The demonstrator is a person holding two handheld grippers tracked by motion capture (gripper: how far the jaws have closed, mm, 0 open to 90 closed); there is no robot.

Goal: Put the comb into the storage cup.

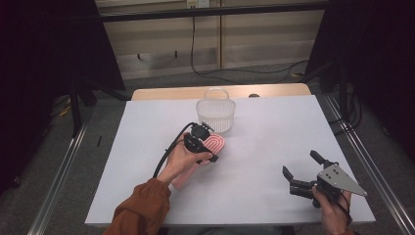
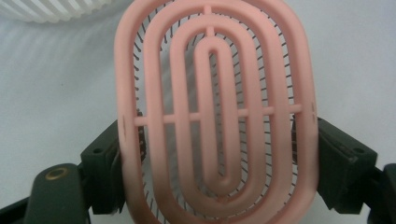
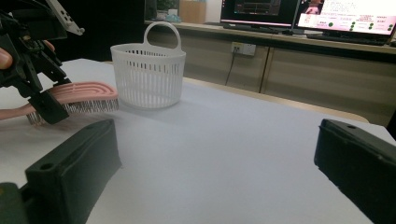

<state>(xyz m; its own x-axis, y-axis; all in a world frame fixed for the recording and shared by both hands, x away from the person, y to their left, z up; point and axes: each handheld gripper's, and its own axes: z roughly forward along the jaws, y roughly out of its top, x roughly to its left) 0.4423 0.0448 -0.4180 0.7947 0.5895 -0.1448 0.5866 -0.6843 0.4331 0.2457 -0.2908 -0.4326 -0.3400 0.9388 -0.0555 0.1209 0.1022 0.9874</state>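
Note:
A pink hairbrush (image 1: 219, 144) with a looped, slotted head lies bristles down, low over the white table (image 1: 147, 147), just in front of the white basket (image 1: 215, 111). My left gripper (image 1: 209, 143) is shut on the hairbrush, one jaw on each side of its head (image 2: 215, 116). In the right gripper view the hairbrush (image 3: 79, 95) shows side-on in the left gripper (image 3: 39, 100), next to the basket (image 3: 148, 70). My right gripper (image 1: 299, 163) stands open near the front right of the table, nothing between its jaws (image 3: 215, 168).
The basket's rim (image 2: 56, 9) shows at the top left of the left gripper view. Bare white table spreads between the two grippers. Behind the table are a wooden edge (image 1: 166, 92), cables on the floor and dark frames at both sides.

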